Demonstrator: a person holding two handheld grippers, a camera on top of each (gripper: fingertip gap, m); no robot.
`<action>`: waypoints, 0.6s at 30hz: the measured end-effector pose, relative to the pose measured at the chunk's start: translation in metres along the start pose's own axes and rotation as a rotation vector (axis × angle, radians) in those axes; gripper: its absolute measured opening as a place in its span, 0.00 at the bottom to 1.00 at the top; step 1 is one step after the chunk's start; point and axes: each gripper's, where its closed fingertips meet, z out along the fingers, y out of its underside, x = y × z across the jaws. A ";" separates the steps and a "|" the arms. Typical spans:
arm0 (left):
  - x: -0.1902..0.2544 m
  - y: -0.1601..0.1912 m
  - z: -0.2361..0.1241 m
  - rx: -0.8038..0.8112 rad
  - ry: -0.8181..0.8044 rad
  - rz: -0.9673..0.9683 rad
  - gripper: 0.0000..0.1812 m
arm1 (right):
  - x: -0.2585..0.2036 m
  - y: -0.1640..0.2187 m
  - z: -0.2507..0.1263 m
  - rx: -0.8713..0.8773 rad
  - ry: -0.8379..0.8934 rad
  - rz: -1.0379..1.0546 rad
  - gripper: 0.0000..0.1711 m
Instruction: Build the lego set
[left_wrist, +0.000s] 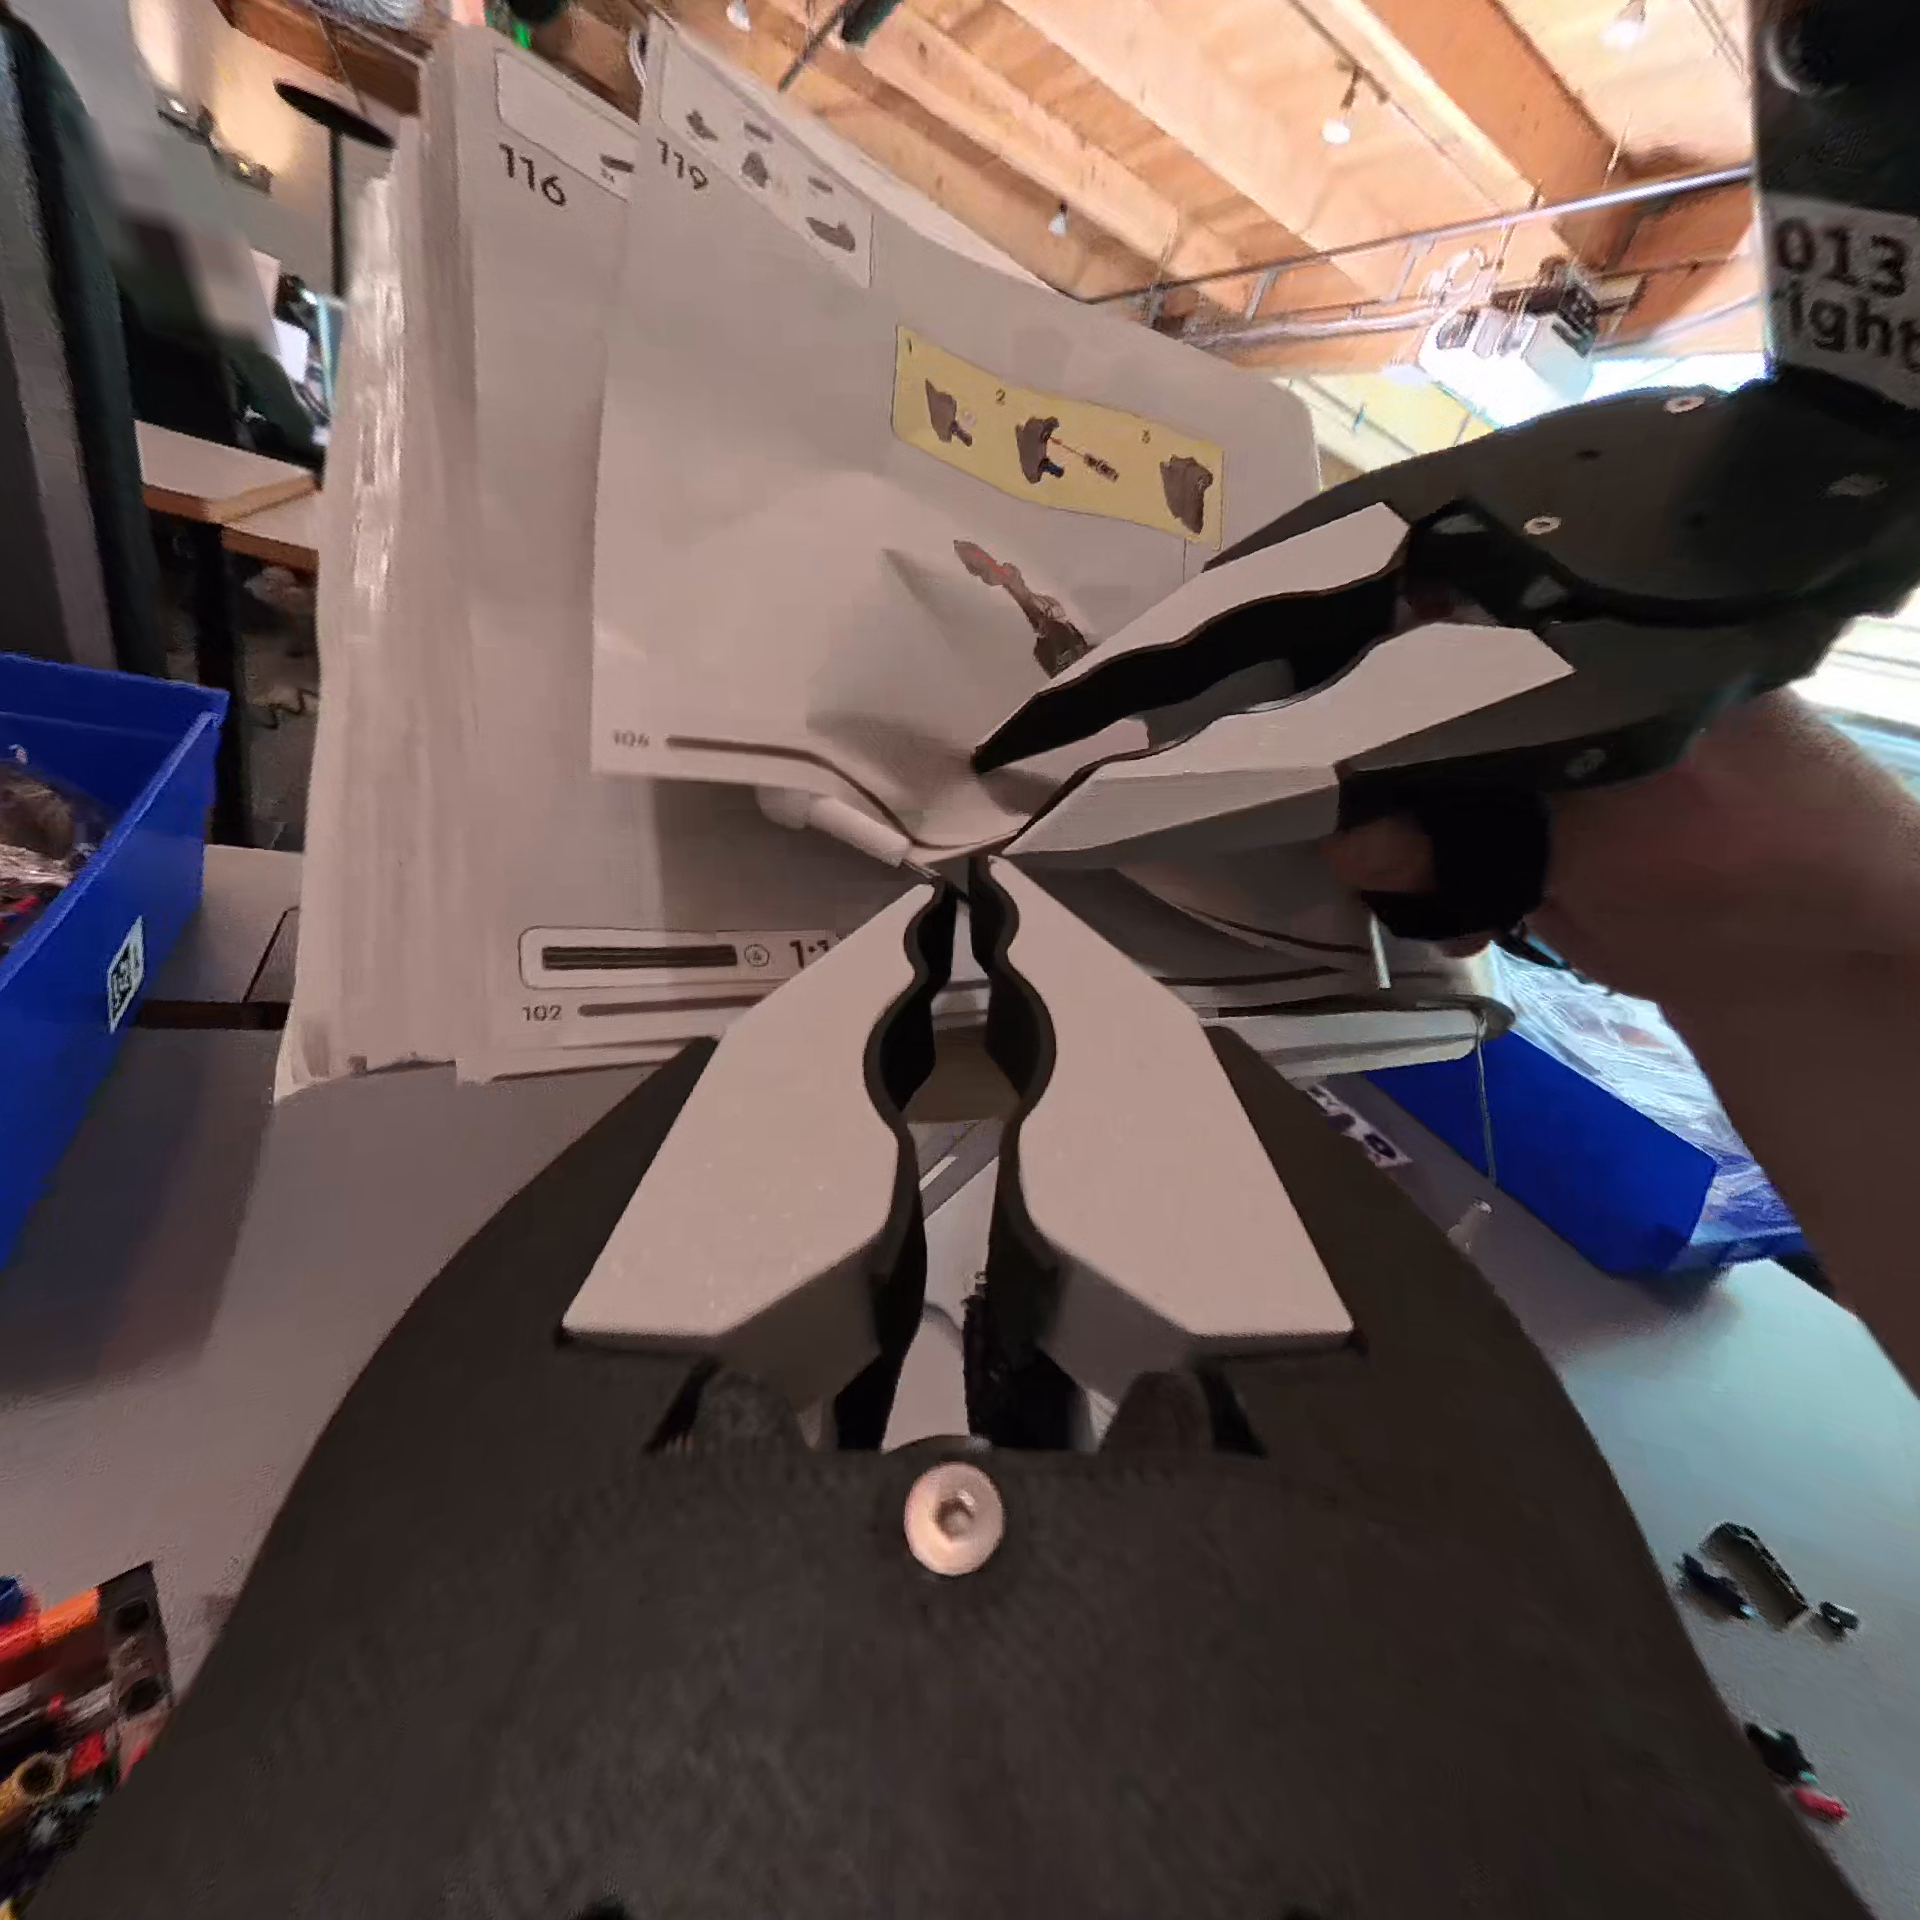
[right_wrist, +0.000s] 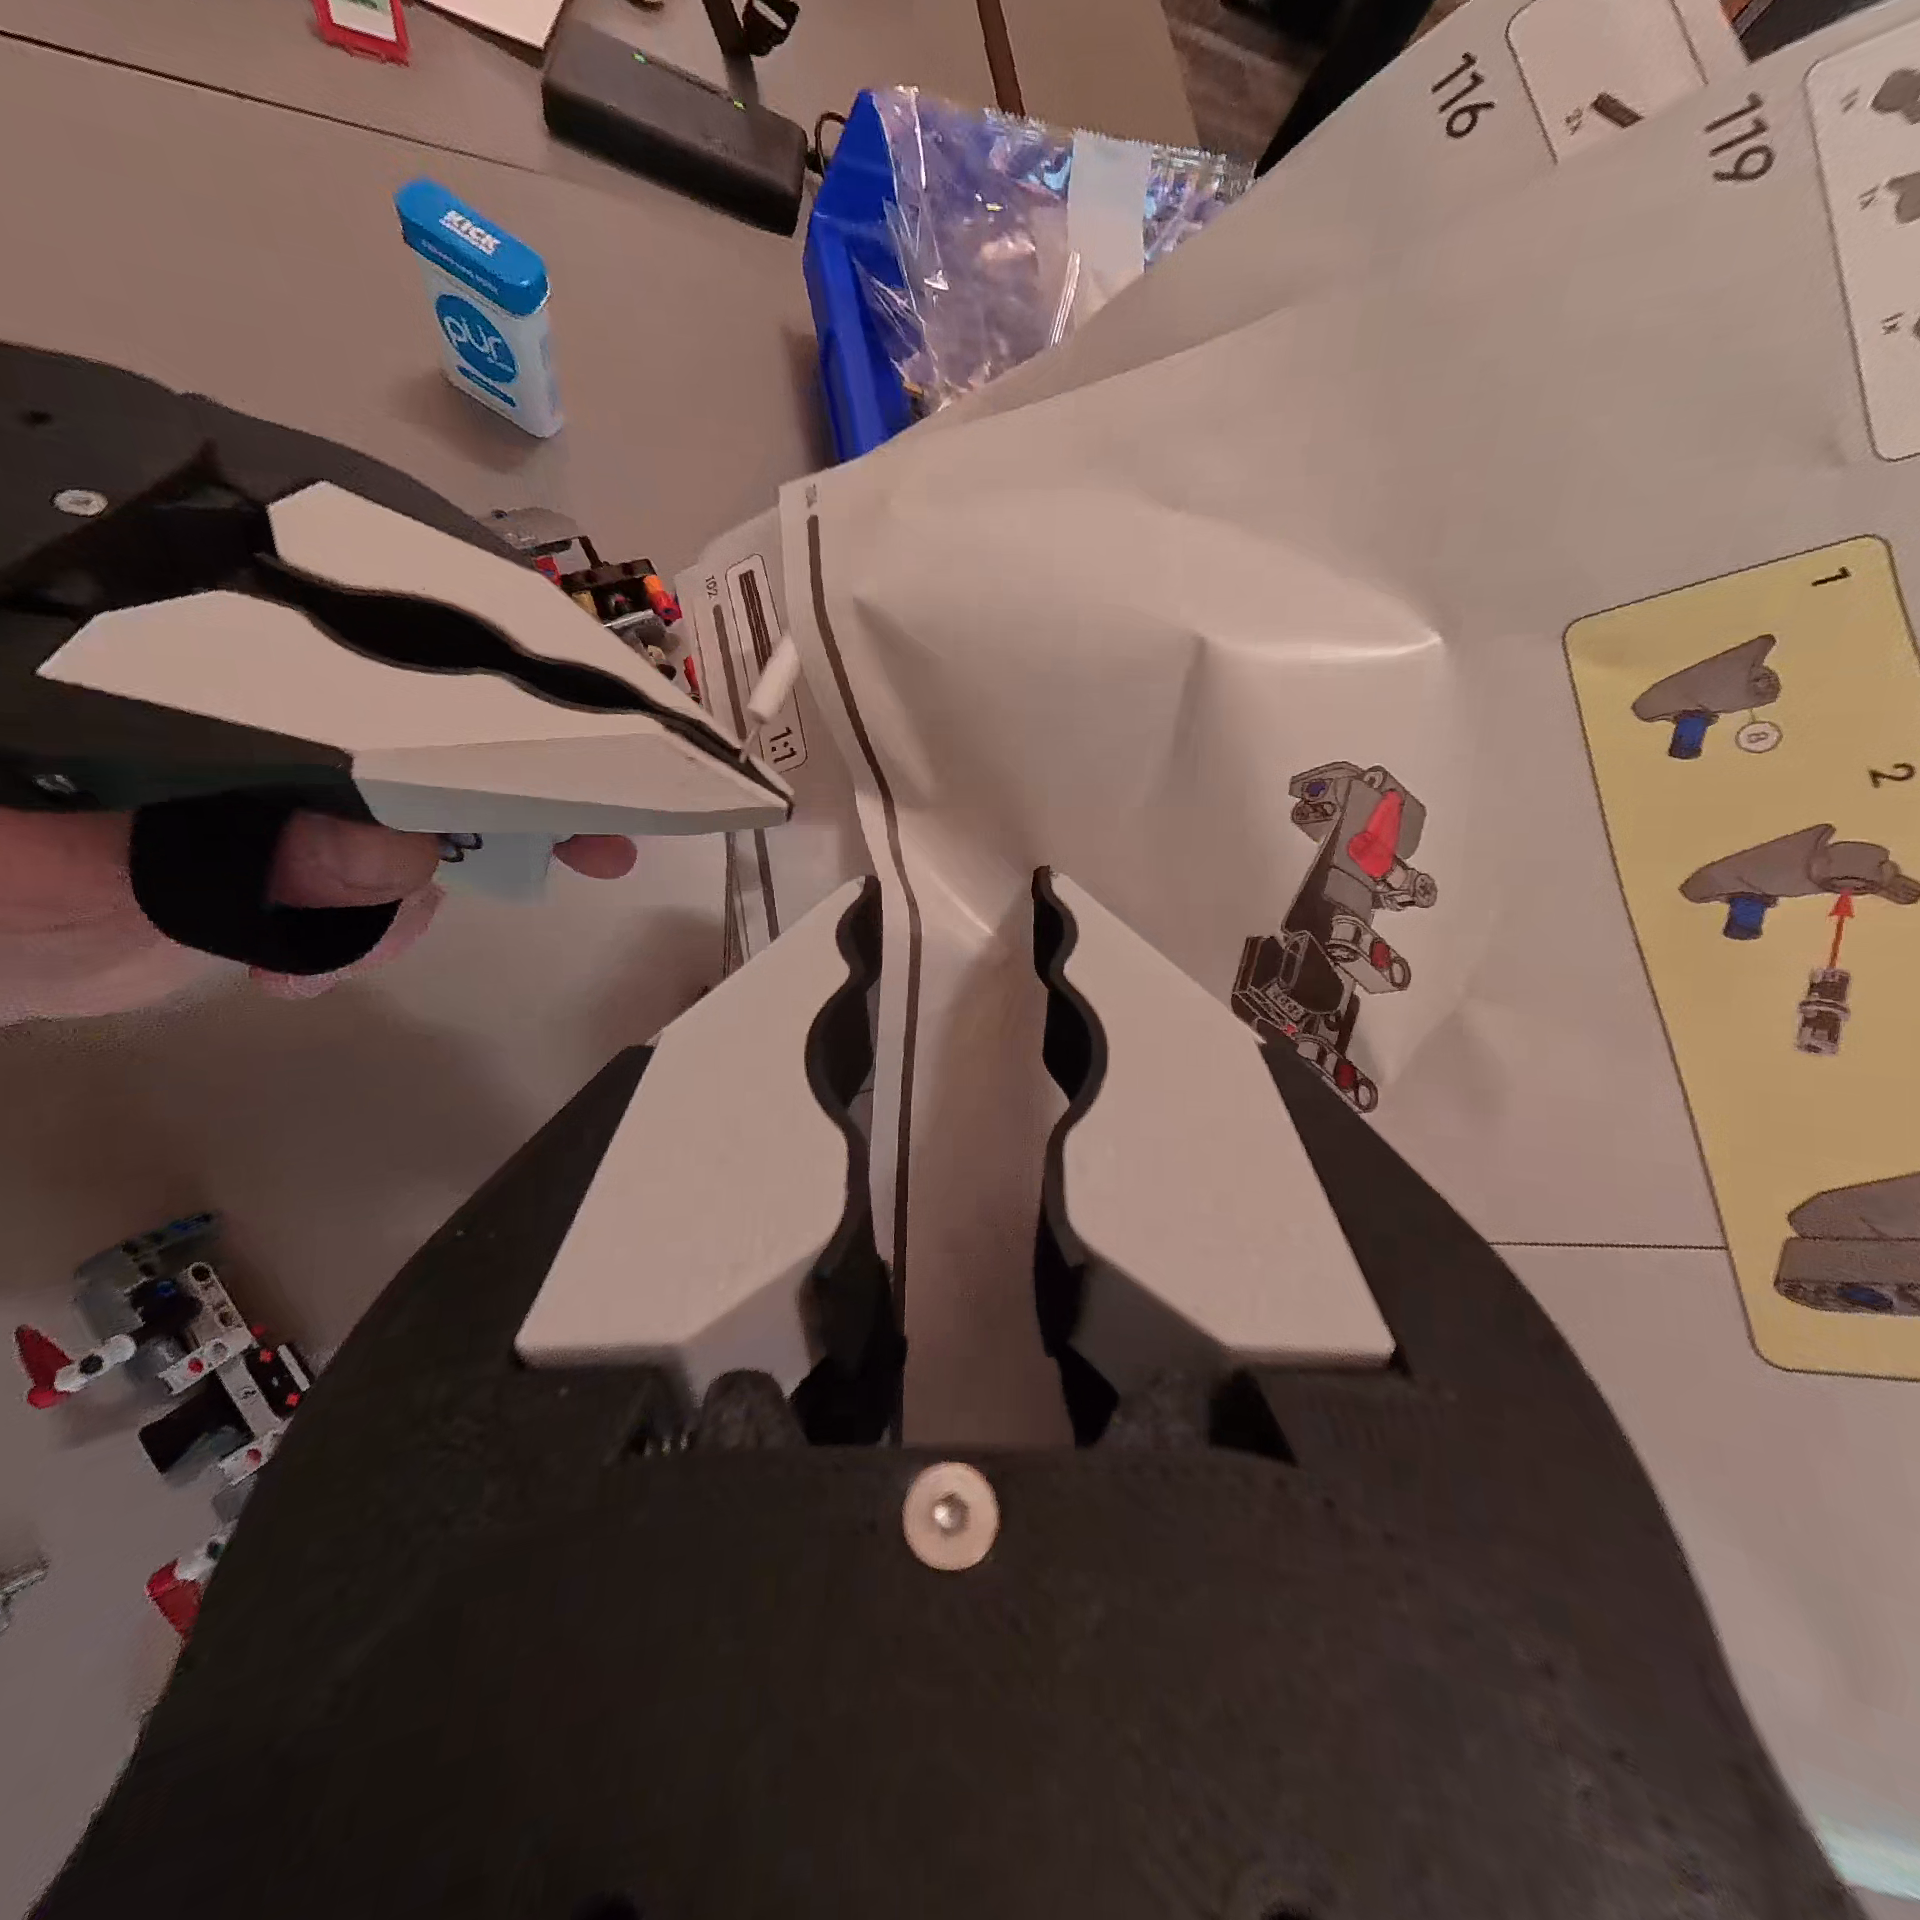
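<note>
The instruction booklet (left_wrist: 779, 571) stands open on a stand, several pages fanned out. My right gripper (right_wrist: 956, 883) is open, with the buckled edge of a page (right_wrist: 1143, 675) lying between its fingers; it also shows in the left wrist view (left_wrist: 992, 800), coming in from the right. My left gripper (left_wrist: 961, 883) is shut at the booklet's lower edge on the stand's thin white-tipped page-holder wire (left_wrist: 852, 826). The right wrist view shows it (right_wrist: 779, 795) beside that wire (right_wrist: 774, 675). A partly built lego model (right_wrist: 187, 1340) lies on the grey table.
Blue bins stand left (left_wrist: 94, 935) and right (left_wrist: 1558, 1174) of the stand, one holding plastic bags (right_wrist: 987, 239). A blue-and-white tin (right_wrist: 478, 301) and a black box (right_wrist: 665, 114) are farther back. Loose lego parts (left_wrist: 1745, 1590) and another assembly (left_wrist: 83, 1704) lie near me. The grippers are tip to tip, or close to it. The partly built lego model (right_wrist: 187, 1340) is about equally far from each gripper, around 25 cm.
</note>
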 end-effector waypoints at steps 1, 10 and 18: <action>0.000 0.001 -0.002 0.019 -0.006 0.011 0.00 | 0.000 0.000 0.001 -0.007 -0.001 0.007 0.15; 0.008 -0.002 -0.011 0.108 0.025 0.130 0.00 | -0.016 0.003 0.009 -0.100 -0.084 -0.037 0.18; 0.000 0.002 -0.005 0.016 0.022 0.115 0.00 | -0.041 0.016 0.007 -0.170 -0.313 -0.031 0.03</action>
